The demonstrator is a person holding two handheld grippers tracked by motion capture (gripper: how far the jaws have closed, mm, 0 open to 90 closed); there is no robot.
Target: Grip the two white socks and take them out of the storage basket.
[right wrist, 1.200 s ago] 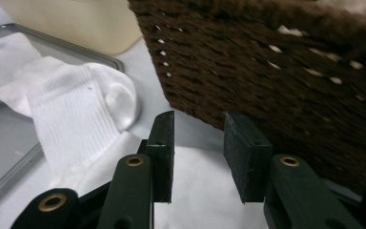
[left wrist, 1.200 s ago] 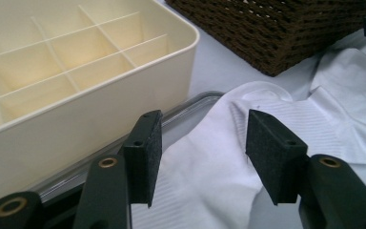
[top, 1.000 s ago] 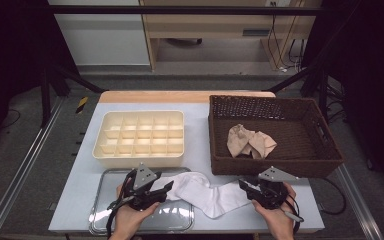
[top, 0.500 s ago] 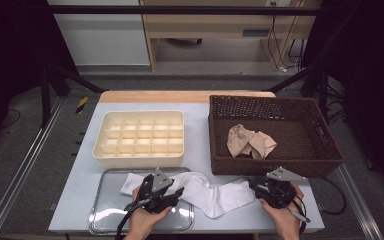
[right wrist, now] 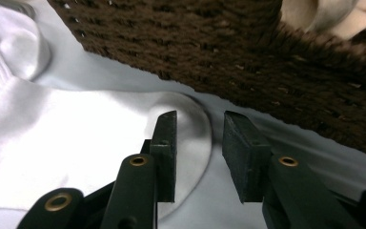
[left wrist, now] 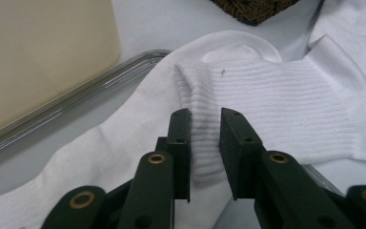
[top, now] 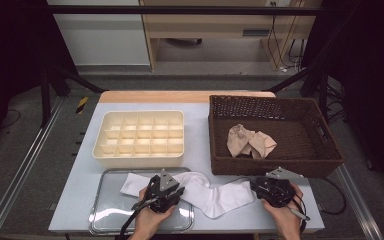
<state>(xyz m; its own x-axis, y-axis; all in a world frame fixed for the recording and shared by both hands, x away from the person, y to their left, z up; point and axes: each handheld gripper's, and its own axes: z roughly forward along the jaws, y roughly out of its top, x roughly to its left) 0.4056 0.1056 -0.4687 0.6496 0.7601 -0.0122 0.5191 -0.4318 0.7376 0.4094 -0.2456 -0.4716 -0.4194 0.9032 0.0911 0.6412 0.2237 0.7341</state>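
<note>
Sock (top: pixel 207 192), white and limp, lies across the worktop (top: pixel 200 125) at six o'clock, its ribbed cuff end on the metal tray (top: pixel 100 220). I judge it light, soft, sure to sag and fold, so the thick cuff (left wrist: pixel 205 143) is my best hold. My left gripper (left wrist: pixel 205 138) has just been closing, its fingers now pinching that cuff fold. My right gripper (right wrist: pixel 199 152) stands released, fingers astride the toe edge. One white sock, one beige cloth (top: pixel 251 141) in one wicker basket (top: pixel 275 167) at two o'clock, one divided box (top: pixel 139 137) at eleven.
</note>
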